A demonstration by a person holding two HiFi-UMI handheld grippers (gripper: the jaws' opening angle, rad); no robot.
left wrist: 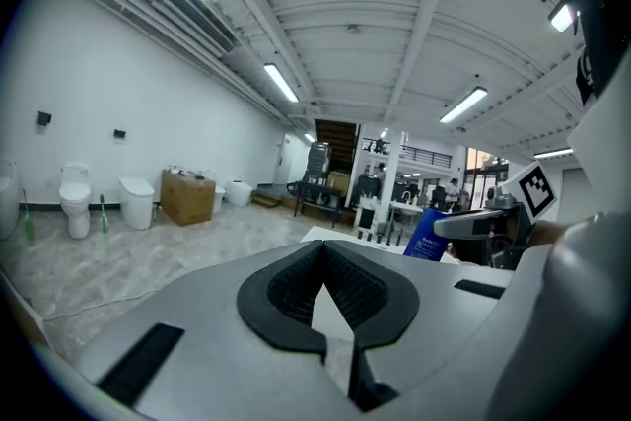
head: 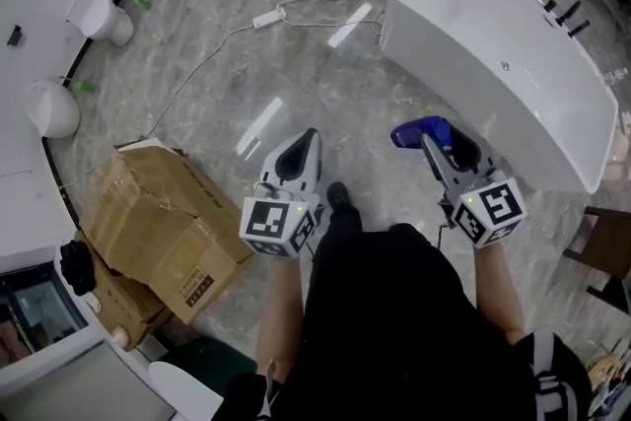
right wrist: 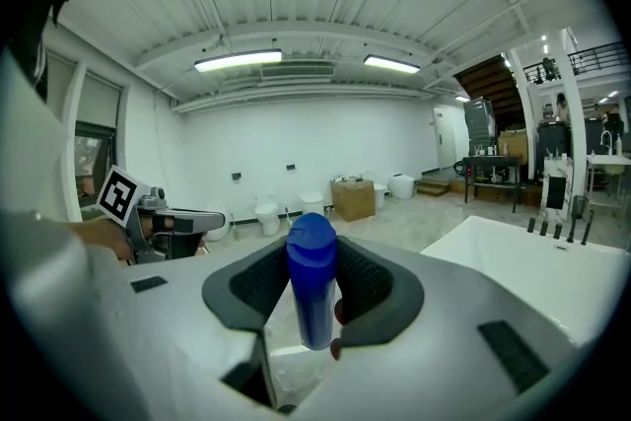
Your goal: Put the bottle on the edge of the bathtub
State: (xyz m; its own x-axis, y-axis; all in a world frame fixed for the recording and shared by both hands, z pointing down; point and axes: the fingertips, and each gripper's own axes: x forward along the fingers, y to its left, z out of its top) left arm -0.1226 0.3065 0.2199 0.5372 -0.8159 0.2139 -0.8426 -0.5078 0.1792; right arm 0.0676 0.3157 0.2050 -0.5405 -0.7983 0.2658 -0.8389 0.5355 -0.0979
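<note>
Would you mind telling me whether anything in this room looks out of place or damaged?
Yes: the cardboard box on the floor at left is crumpled, and a loose white cable trails across the floor toward the bathtub.

Bottle (head: 419, 131) beside bathtub (head: 446, 64), seemingly apart; box (head: 163, 222) left.

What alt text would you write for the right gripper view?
The right gripper is shut on a blue bottle. A white bathtub lies to its right; toilets and a cardboard box stand along the far white wall.
</note>
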